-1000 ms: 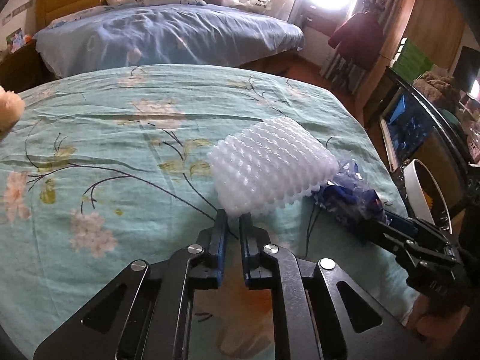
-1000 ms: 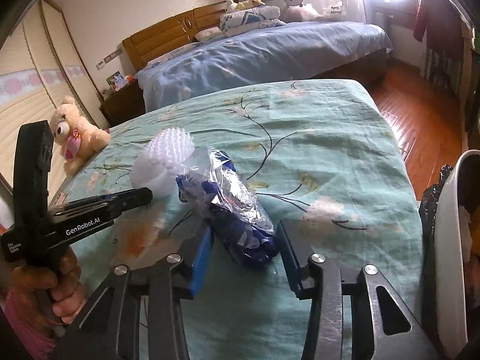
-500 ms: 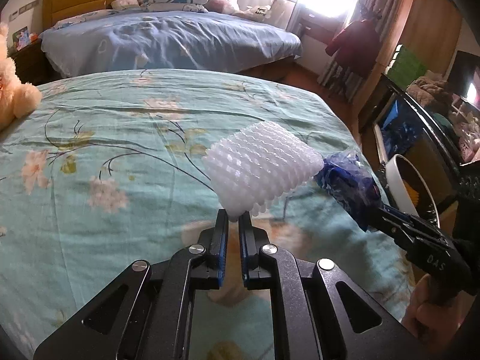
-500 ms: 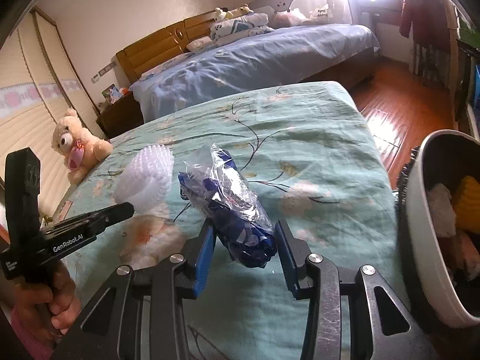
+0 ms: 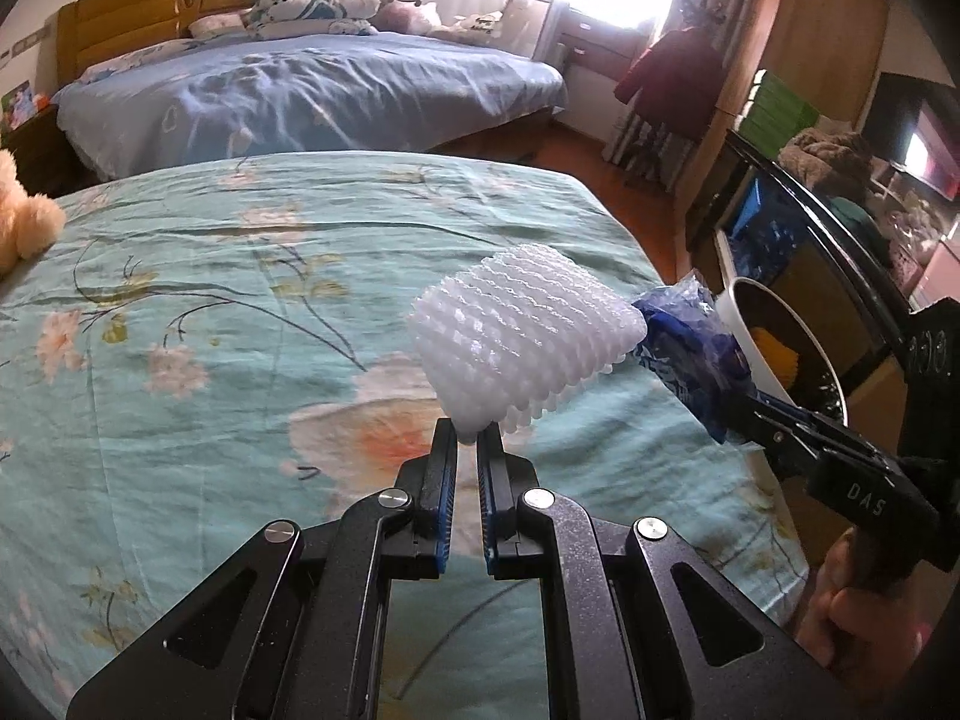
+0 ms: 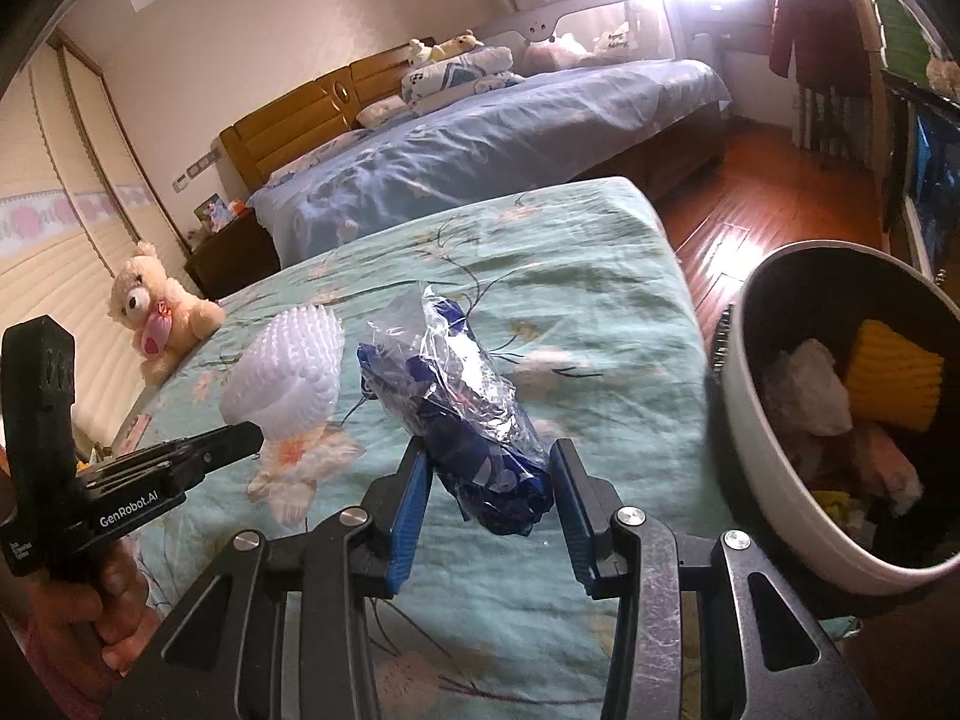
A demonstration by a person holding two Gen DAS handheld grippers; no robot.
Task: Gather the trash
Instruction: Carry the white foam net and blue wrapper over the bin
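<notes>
My left gripper (image 5: 467, 437) is pinched nearly together on the bottom corner of the white foam net sleeve (image 5: 525, 339), which stands up above the fingertips, clear of the teal floral bedspread (image 5: 198, 324). My right gripper (image 6: 489, 480) is clamped on the crumpled blue-and-clear plastic wrapper (image 6: 465, 414), jaws partway apart with the blue pads pressing both sides of the bundle; most of the wrapper sticks up and forward past the fingers. In the left wrist view the wrapper (image 5: 690, 348) sits just right of the foam sleeve, touching or nearly touching its edge, cannot tell which. In the right wrist view the foam sleeve (image 6: 288, 378) hangs off my left gripper's tips (image 6: 255, 438) to the left of the wrapper. White bin (image 6: 774, 468) with a black liner is at the right edge, just beside the bed's side, near the wrapper. It holds crumpled white and pink bits and a yellow ribbed piece (image 6: 894, 384). Same bin (image 5: 750, 336) shows behind the wrapper in the left view. Teddy bear (image 6: 159, 312) sits on the far left edge of the bedspread, well apart from both items. Second bed with a blue cover (image 5: 312, 96) is behind. My hand (image 6: 114, 606) grips the left handle low left.
</notes>
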